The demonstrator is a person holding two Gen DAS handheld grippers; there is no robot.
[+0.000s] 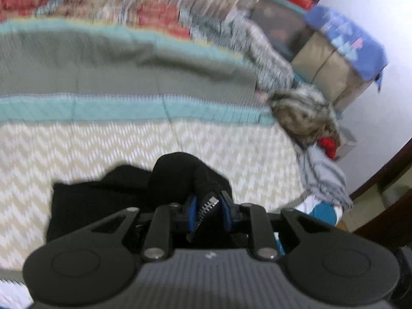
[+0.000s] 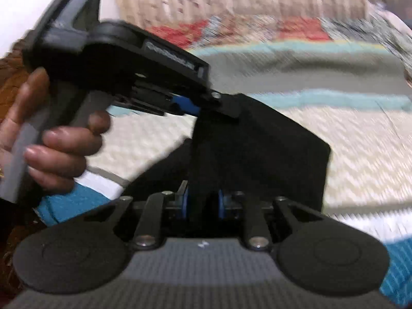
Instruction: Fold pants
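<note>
- Both tongs grip the black pants [image 2: 260, 149] above a chevron bedspread [image 1: 128, 149]: left gripper [image 1: 209, 206] clamps the zipper [image 1: 206, 209] edge, right gripper [image 2: 203, 200] clamps a fold.
- From the right gripper, cloth runs toward 12 o'clock; the left hand [image 2: 51, 144] sits at 10 o'clock, near.

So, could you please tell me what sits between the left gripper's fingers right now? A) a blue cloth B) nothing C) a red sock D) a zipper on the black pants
D: in the left wrist view, the silver zipper of the black pants runs between the blue-padded fingers of the left gripper.
</note>
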